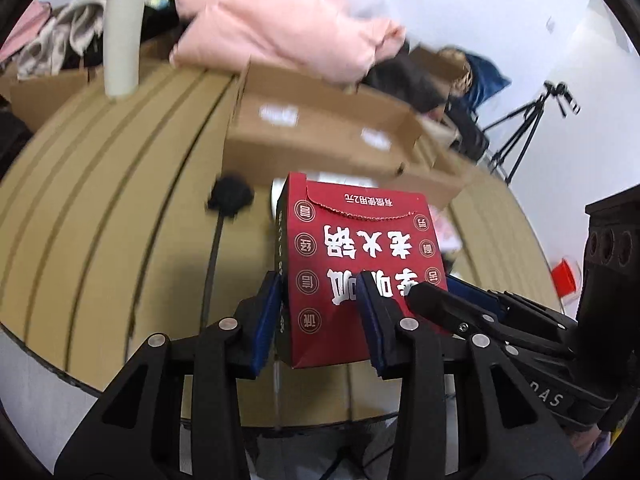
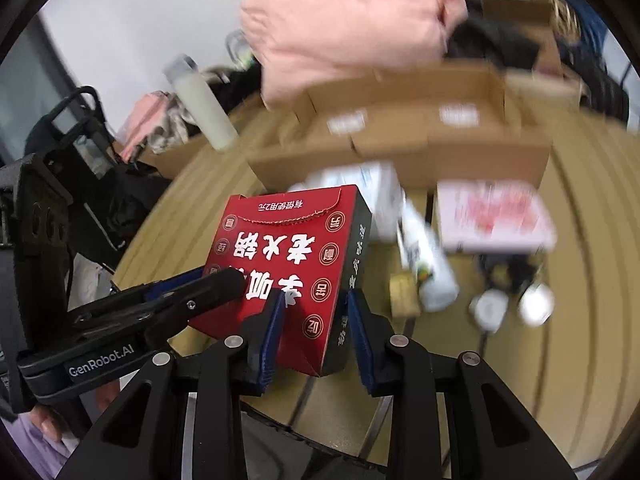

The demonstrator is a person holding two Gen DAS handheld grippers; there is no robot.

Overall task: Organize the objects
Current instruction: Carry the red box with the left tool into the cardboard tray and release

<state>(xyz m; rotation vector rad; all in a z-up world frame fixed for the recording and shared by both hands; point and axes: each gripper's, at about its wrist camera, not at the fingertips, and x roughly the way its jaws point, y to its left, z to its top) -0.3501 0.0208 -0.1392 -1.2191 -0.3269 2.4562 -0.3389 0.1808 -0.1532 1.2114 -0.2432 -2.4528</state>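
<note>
1. My left hand-held gripper (image 1: 320,316) and right hand-held gripper (image 2: 316,332) both clamp the near end of the red box (image 1: 356,256), lifted above the worktop (image 1: 120,208).
2. Its long axis runs straight ahead toward the cardboard tray (image 1: 320,136); neither is nearer.

Box (image 1: 356,264) red on its face, with white characters, small ringed medallions along the edges and a dark green side panel; gripper pads (image 1: 266,316) blue on black frames. Table (image 1: 120,200) tan with darker parallel lines, cardboard tray (image 1: 320,136) plain brown with white labels, tall bottle (image 1: 122,36) off-white with a clear cap. Heaped jacket (image 1: 280,12) pale pink, flat packet (image 2: 494,216) pinkish-lilac with red print, tripod (image 1: 524,132) black against a white wall.
</note>
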